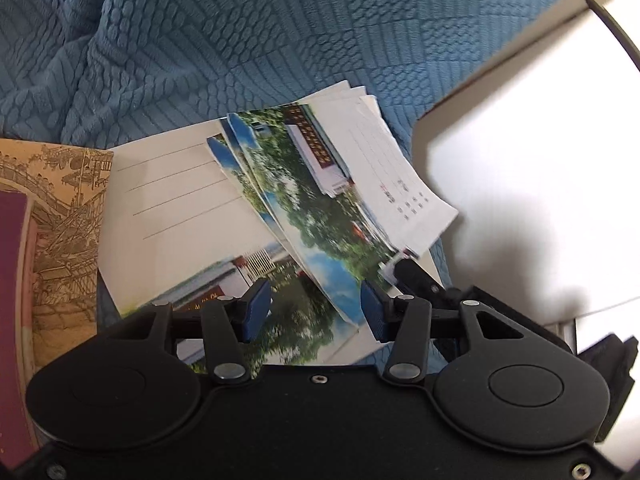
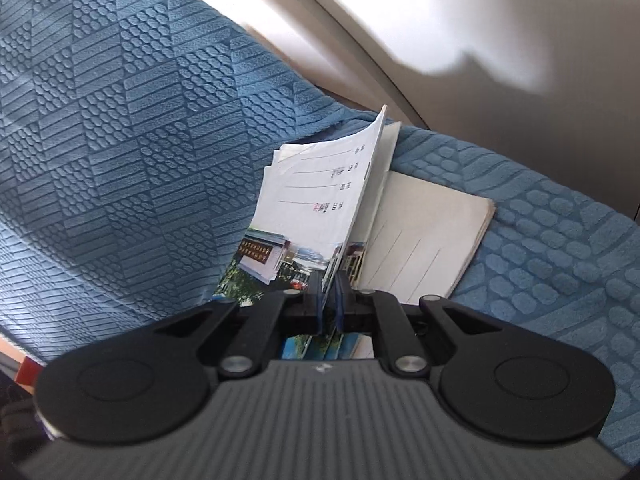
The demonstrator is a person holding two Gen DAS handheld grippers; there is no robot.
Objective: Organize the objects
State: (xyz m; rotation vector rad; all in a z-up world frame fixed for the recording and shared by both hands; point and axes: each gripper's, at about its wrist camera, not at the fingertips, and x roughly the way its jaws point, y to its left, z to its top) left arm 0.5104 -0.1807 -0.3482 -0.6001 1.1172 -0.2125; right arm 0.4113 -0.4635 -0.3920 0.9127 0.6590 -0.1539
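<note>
At the far left of the left wrist view lay one brown card printed with an old line drawing (image 1: 68,216), and one dark red cover (image 1: 12,280) overlapped its left part. Just right of these, one cream card with five ruled lines (image 1: 176,196) lay flat on the blue quilted cloth (image 1: 200,40). Across that card leaned a fanned bundle of postcards (image 1: 304,192); at least three photo edges showed, with more white backs behind them, their exact number too bunched to count. The left gripper (image 1: 316,304) hovered over the bundle's lower edge with its two blue pads (image 1: 256,308) apart, touching nothing. Farther right stood one white box (image 1: 520,180).

In the right wrist view, the right gripper (image 2: 330,304) had its two fingers pinched together on the bundle of postcards (image 2: 320,196), which stood up tilted off the cloth (image 2: 120,120). Right of it lay the ruled cream card (image 2: 424,240).
</note>
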